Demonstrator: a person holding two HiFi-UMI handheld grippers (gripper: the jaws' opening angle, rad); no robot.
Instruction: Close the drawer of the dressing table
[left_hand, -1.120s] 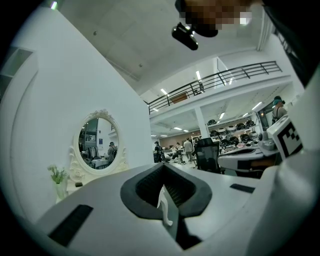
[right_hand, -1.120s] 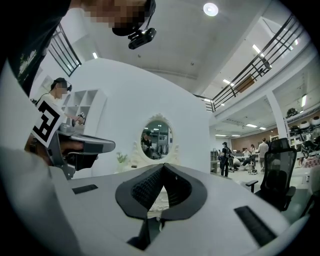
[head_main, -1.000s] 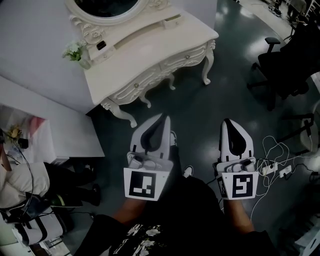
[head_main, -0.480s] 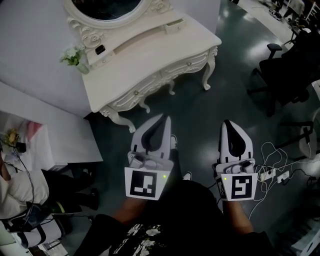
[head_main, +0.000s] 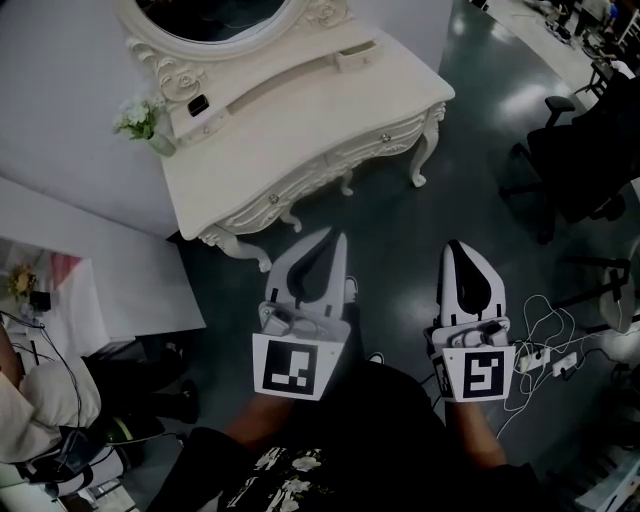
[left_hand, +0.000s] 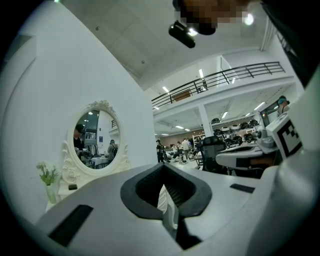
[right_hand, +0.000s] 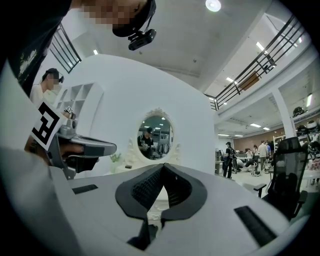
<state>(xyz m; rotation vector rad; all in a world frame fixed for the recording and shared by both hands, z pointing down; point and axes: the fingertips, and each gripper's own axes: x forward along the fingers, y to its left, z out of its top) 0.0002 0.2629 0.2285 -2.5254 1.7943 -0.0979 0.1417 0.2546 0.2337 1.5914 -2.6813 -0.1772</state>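
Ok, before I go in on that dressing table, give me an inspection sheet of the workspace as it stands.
Surface: dressing table top, cream, mostly bare.
Job's things: front drawers look flush; small upper drawer seems to jut out slightly, not certain.
Clutter: flower vase and small dark object on the back shelf.
Grippers: left gripper and right gripper shut, empty, short of the table.
Cables: white cords and power strip on the floor at right.
Surroundings: oval mirror, black office chair, person at left.
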